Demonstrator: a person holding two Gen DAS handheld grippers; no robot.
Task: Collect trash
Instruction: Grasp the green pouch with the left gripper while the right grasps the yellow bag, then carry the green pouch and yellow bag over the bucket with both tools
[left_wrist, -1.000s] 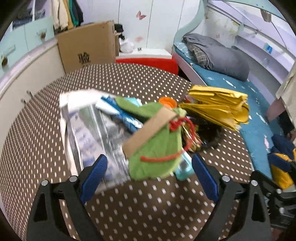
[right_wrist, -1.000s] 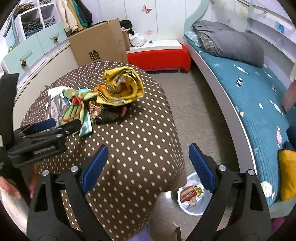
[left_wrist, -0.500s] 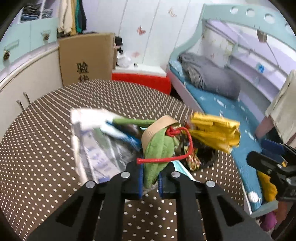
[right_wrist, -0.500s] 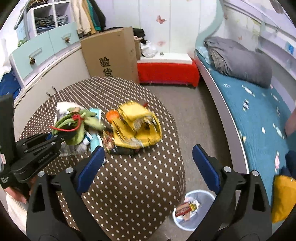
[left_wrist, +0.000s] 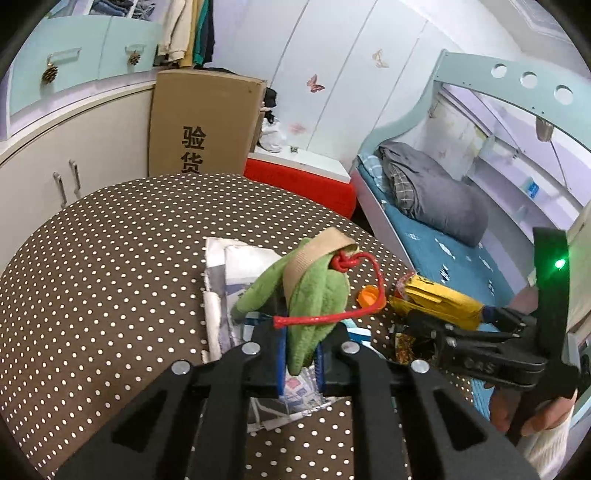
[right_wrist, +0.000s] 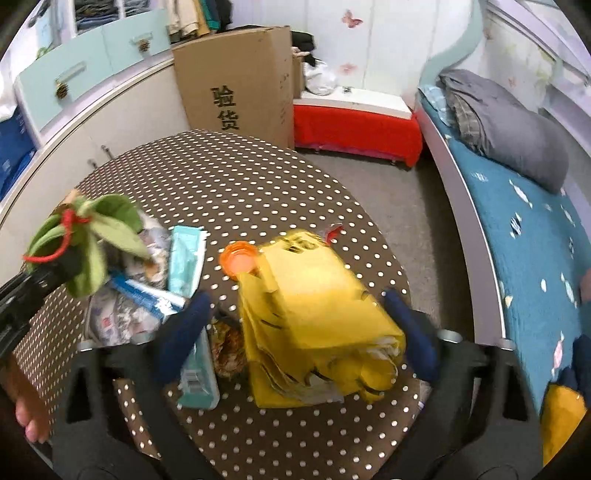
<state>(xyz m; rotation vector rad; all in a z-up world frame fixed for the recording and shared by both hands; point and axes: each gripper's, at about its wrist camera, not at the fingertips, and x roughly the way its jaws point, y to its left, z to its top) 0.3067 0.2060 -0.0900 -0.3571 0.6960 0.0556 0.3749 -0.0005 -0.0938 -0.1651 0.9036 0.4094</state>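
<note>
My left gripper (left_wrist: 300, 360) is shut on a green felt leaf bundle (left_wrist: 314, 291) with a tan band and red cord, lifted above the polka-dot table (left_wrist: 110, 258). The bundle also shows in the right wrist view (right_wrist: 83, 242). My right gripper (right_wrist: 295, 325) is open, its fingers on either side of a crumpled yellow bag (right_wrist: 314, 314) on the table. The yellow bag shows in the left wrist view (left_wrist: 436, 301) with the right gripper's fingers around it. An orange cap (right_wrist: 238, 257), a teal packet (right_wrist: 188, 258), a blue tube (right_wrist: 147, 295) and printed wrappers (right_wrist: 110, 317) lie beside it.
A cardboard box (right_wrist: 240, 85) stands behind the table. A red bench (right_wrist: 354, 125) and a bed with a blue cover (right_wrist: 535, 240) are to the right. Cabinets (left_wrist: 55, 155) line the left wall. The table edge drops off near the bag.
My left gripper shut on the green bundle and lifted it off the pile. My right gripper moved in from beside the table and now straddles the yellow bag.
</note>
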